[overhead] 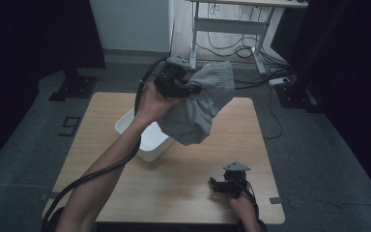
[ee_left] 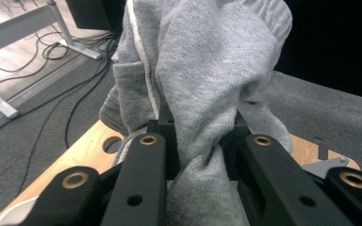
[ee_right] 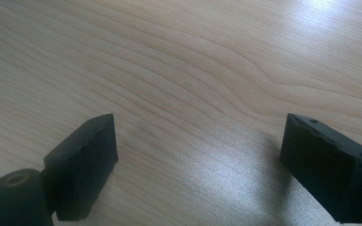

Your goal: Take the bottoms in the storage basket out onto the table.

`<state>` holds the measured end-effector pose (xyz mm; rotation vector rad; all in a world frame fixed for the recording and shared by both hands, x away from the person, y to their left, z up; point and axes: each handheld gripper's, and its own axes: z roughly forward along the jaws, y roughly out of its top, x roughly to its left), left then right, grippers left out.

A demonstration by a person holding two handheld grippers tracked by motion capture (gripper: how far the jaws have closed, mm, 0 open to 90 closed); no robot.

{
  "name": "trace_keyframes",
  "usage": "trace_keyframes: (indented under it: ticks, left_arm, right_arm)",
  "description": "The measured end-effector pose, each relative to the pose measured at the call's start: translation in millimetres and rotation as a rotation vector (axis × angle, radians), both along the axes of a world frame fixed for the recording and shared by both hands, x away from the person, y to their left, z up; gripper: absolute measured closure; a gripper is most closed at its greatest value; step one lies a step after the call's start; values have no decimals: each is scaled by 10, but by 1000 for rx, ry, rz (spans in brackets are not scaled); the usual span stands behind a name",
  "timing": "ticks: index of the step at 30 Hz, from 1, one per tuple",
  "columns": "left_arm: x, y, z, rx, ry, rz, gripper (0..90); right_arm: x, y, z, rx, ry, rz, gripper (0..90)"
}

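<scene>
A grey knitted garment hangs bunched in the air above the wooden table, just right of a white bin. My left gripper is raised over the table's far half and is shut on that garment; in the left gripper view the grey cloth is pinched between the two black jaws and rises in front of the camera. My right gripper rests low near the table's front right, its jaws wide apart. In the right gripper view bare wood lies between its fingertips.
The white bin stands left of the table's middle, partly under my left forearm. A black cable trails from the left gripper along the arm. Beyond the table are a metal desk frame and floor cables.
</scene>
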<state>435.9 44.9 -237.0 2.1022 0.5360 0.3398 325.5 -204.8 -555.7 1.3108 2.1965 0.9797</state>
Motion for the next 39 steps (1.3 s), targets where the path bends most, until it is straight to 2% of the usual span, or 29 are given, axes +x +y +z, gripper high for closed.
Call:
trace_keyframes:
  ticks: [9, 10, 11, 12, 15, 16, 17, 20, 27, 28, 29, 34, 36, 37, 39]
  left_arm:
    - [12, -337, -353, 25, 35, -37, 759]
    - [12, -337, -353, 25, 35, -37, 759]
    - [9, -402, -428, 37, 38, -44, 759]
    - [9, -402, -428, 37, 38, -44, 759]
    - [15, -502, -604, 58, 52, -54, 759]
    - [15, -502, -604, 58, 52, -54, 758]
    - [22, -546, -708, 65, 59, -58, 758]
    - [31, -607, -879, 79, 71, -56, 758]
    - [65, -672, -1296, 113, 98, -38, 757]
    - [65, -672, -1296, 113, 98, -38, 757]
    - [81, -672, -1411, 129, 102, -31, 756]
    - [133, -650, -1690, 151, 113, -2, 754]
    - [139, -649, -1744, 152, 116, 5, 752]
    - [147, -653, -1846, 172, 119, 9, 750]
    - [140, -672, -1948, 199, 113, 13, 748]
  right_arm:
    - [0, -3, 1, -3, 0, 4, 114]
    - [0, -3, 1, -3, 0, 4, 114]
    - [0, -4, 1, -3, 0, 4, 115]
    - [0, -4, 1, -3, 0, 4, 115]
    - [-2, -3, 0, -2, 0, 4, 115]
    - [-2, -3, 0, -2, 0, 4, 115]
    - [-2, -3, 0, -2, 0, 4, 114]
    - [-3, -3, 0, -1, 1, 3, 115]
    - [-6, -6, 0, 1, 0, 3, 115]
    - [-6, -6, 0, 1, 0, 3, 115]
    - [-6, -12, -1, 1, -1, 6, 115]
    - [-7, -38, 2, 10, 1, 6, 116]
    - [-9, -50, 0, 2, -2, 5, 116]
    - [-11, -55, 0, 0, -1, 5, 116]
    - [-12, -73, 1, 0, 0, 1, 116]
